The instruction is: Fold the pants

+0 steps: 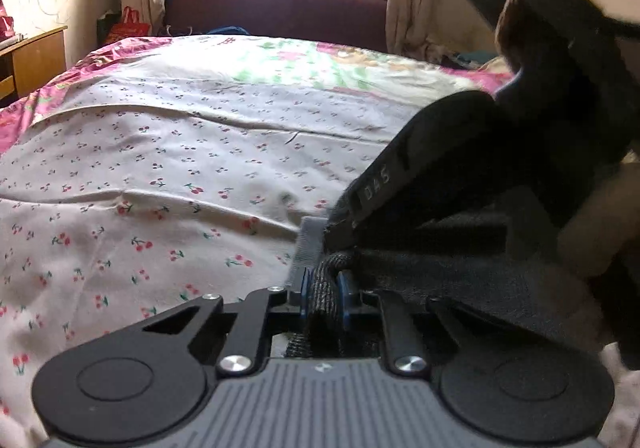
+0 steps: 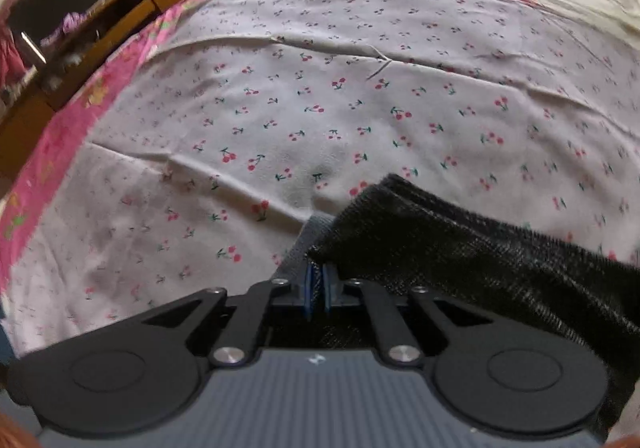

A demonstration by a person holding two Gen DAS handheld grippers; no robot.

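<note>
Black pants [image 2: 460, 248] pinched by both grippers above cherry-print bed sheet [image 2: 280, 108].
Left gripper [image 1: 324, 288] clamped on bunched fabric edge; right gripper [image 2: 319, 284] clamped on a thin fold.

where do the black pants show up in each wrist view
Left wrist: black pants lower right, pinched in the left gripper.
Right wrist: pants lower right, pinched in the right gripper.
Shared landmark: cherry-print sheet beneath.
</note>
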